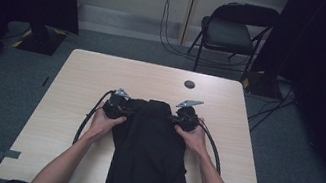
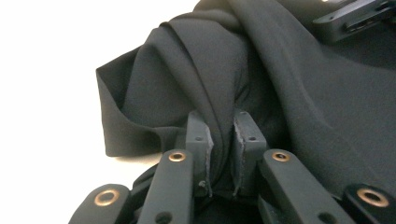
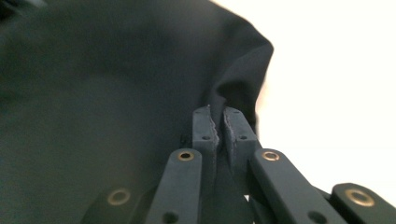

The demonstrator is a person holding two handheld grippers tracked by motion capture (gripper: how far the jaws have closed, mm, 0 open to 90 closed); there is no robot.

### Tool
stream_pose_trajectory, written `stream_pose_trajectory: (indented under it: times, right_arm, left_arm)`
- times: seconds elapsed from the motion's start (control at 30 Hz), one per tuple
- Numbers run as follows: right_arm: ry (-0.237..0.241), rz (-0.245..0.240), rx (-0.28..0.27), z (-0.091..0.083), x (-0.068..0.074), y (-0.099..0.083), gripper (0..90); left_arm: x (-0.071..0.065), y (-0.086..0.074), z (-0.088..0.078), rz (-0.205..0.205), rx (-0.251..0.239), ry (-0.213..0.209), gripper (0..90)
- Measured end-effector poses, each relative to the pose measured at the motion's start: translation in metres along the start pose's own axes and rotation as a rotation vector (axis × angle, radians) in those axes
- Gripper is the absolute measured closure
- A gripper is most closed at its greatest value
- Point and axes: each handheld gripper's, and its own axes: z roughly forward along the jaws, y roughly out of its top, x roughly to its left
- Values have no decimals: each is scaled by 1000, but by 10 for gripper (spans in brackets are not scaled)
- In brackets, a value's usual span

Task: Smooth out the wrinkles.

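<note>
Near end of the black garment cut off by the high view's bottom edge.

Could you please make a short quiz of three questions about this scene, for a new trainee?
1. True or false: the left gripper is shut on a fold of the black garment.
2. Where does the right gripper pinch the garment? A. at its edge B. at its middle C. nowhere
3. What stands on the floor beyond the wooden table?

Key:
1. True; the pads press a bunched fold between them.
2. A; cloth is pinched close to the edge, with bare table beside it.
3. A black folding chair.
</note>
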Motion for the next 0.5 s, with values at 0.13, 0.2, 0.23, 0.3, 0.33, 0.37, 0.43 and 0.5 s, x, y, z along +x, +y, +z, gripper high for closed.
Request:
stream_pose_trajectory:
  times: [0.13,0.2,0.23,0.3,0.33,0.37,0.43,0.5]
  right_arm:
    - [-23,21,-50,-7,-7,18,854]
    - [-54,9,-86,-17,-11,44,855]
    - [-54,9,-86,-17,-11,44,855]
    - [-75,0,-118,-25,-14,61,855]
    - [-86,-8,-125,-30,-15,70,855]
    - [-103,-18,-142,-35,-16,78,855]
    - [-140,-23,-204,-54,-21,102,855]
    - [-144,-20,-224,-61,-23,110,855]
  left_arm:
    - [3,16,-6,-3,-41,28,808]
    - [2,32,-12,4,-82,50,811]
    - [3,40,-16,11,-100,57,811]
    - [3,58,-25,27,-141,73,812]
    - [3,68,-30,45,-155,88,812]
    - [2,77,-36,63,-169,99,812]
    - [0,104,-54,85,-234,125,813]
    - [-1,111,-61,101,-249,133,812]
